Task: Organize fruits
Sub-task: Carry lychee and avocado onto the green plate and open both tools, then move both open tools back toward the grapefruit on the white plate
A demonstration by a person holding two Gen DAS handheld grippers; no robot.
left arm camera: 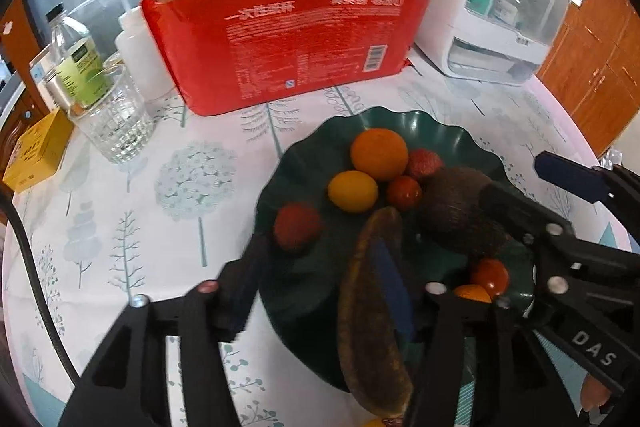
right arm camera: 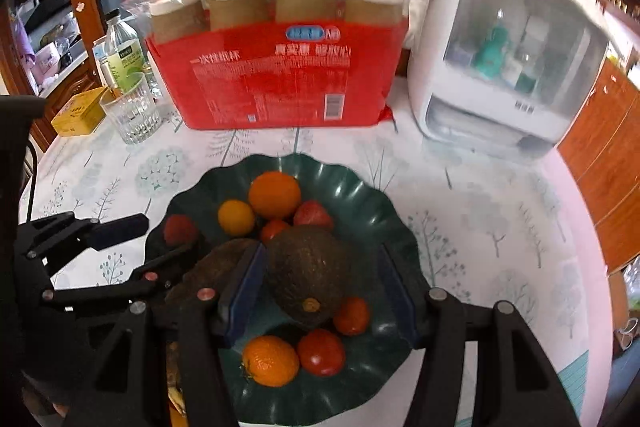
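Two grippers hung over one dark green plate (left arm camera: 296, 307) on the tree-patterned tabletop (left arm camera: 160, 227). The left gripper (left arm camera: 320, 255) stood partly open, gripping nothing. A brown, overripe banana (left arm camera: 360, 339) lay lengthwise between its fingers (left arm camera: 394, 291), against the blue pad of the right-hand finger and clear of the blurred left-hand finger. The banana's near end reached past the plate's rim.

The right gripper (right arm camera: 322, 251) was also partly open. In its own view a dark avocado (right arm camera: 308, 271) sat between the fingers (right arm camera: 244, 291), just beside the left-hand pad and apart from the right-hand one. Neither pad visibly pressed on it. I could not tell whether the left-hand pad touched it.

Beyond both pairs of fingertips, toward the far rim, lay a large orange (left arm camera: 379, 154), a small yellow citrus (left arm camera: 353, 191), a small tomato (left arm camera: 404, 193) and two strawberries (left arm camera: 298, 227). Nearer than the avocado, between the right gripper's fingers, lay a mandarin (right arm camera: 271, 361) and two more tomatoes (right arm camera: 321, 351).

Well beyond the plate stood a red pack of paper cups (left arm camera: 288, 43). A ribbed glass (left arm camera: 116, 123) stood left of it, and a white box with a clear window (right arm camera: 504, 67) stood right of it.
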